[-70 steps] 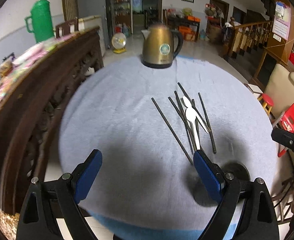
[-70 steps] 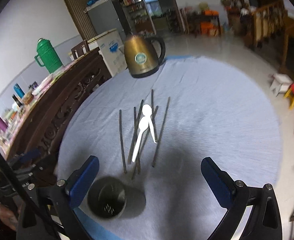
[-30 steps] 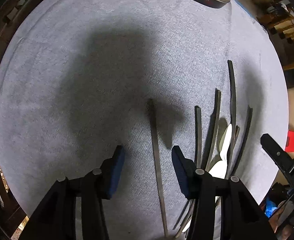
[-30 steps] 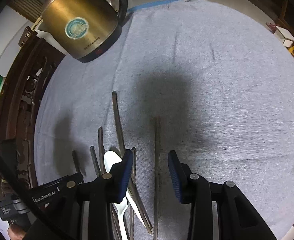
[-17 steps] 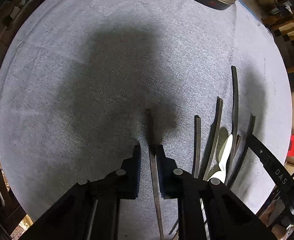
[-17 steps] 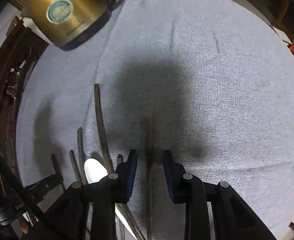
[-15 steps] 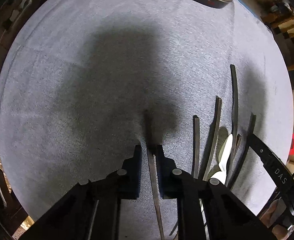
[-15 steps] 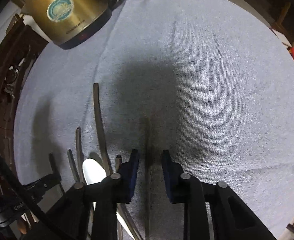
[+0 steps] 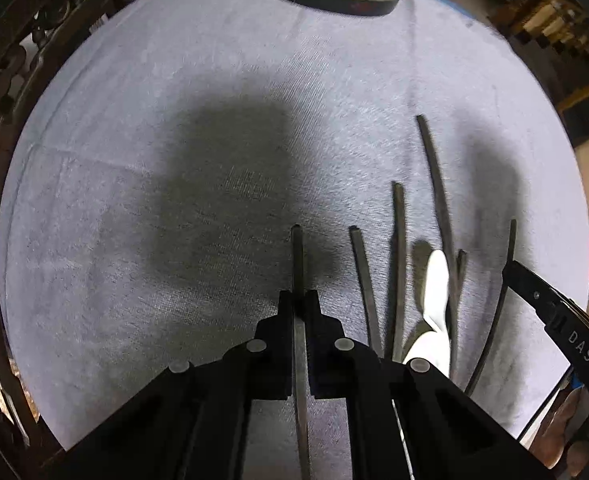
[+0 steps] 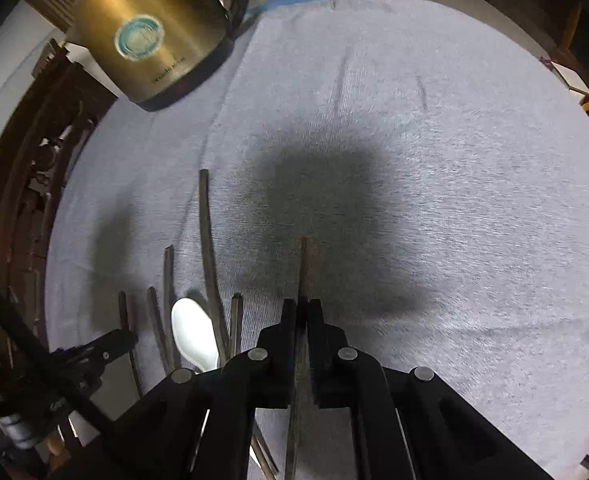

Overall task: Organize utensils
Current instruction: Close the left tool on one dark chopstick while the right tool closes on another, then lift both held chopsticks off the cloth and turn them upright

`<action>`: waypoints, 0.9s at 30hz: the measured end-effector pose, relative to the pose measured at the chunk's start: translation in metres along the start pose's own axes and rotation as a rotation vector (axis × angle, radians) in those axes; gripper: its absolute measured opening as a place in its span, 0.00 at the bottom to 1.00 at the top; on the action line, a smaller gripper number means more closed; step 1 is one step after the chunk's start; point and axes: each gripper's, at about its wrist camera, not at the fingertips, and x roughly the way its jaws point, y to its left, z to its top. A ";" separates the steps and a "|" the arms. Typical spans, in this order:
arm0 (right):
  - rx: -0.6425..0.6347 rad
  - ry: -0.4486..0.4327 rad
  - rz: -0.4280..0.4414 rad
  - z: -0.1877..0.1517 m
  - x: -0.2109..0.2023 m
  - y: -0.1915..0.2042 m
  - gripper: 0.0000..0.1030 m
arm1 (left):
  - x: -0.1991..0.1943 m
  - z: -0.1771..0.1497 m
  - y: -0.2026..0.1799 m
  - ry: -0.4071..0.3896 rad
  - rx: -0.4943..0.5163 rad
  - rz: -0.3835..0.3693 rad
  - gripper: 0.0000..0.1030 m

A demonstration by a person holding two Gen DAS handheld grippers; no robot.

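Both closed since 0.6 s ago: left gripper [image 9: 298, 300] fingers pinched the 9 o'clock-most chopstick [image 9: 297, 256], right gripper [image 10: 302, 308] fingers pinched the 3 o'clock-most stick [image 10: 305, 264], rest with spoon [image 10: 192, 336] lay on counter [image 10: 454, 200]; likely ready to lift.

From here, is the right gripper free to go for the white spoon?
Probably not yet. The right gripper is shut on a chopstick, and the white spoon lies to its left among other chopsticks, one apparently crossing its handle.
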 end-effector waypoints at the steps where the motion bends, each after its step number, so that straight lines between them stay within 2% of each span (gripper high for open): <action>1: 0.000 -0.012 0.010 -0.002 -0.005 -0.002 0.06 | -0.006 -0.004 0.001 -0.016 0.006 -0.006 0.05; 7: -0.008 -0.091 0.058 -0.023 -0.047 -0.013 0.06 | -0.056 -0.030 0.000 -0.122 0.040 -0.024 0.05; 11: -0.005 -0.147 0.097 -0.039 -0.073 -0.016 0.06 | -0.092 -0.056 0.008 -0.198 0.052 -0.065 0.05; 17: -0.038 -0.259 0.113 -0.062 -0.112 -0.006 0.06 | -0.112 -0.106 0.010 -0.284 0.065 -0.122 0.05; 20: -0.059 -0.318 0.130 -0.083 -0.138 -0.004 0.06 | -0.134 -0.135 0.012 -0.352 0.074 -0.142 0.05; 27: -0.109 -0.453 0.119 -0.132 -0.180 0.007 0.06 | -0.160 -0.182 0.014 -0.488 0.104 -0.142 0.05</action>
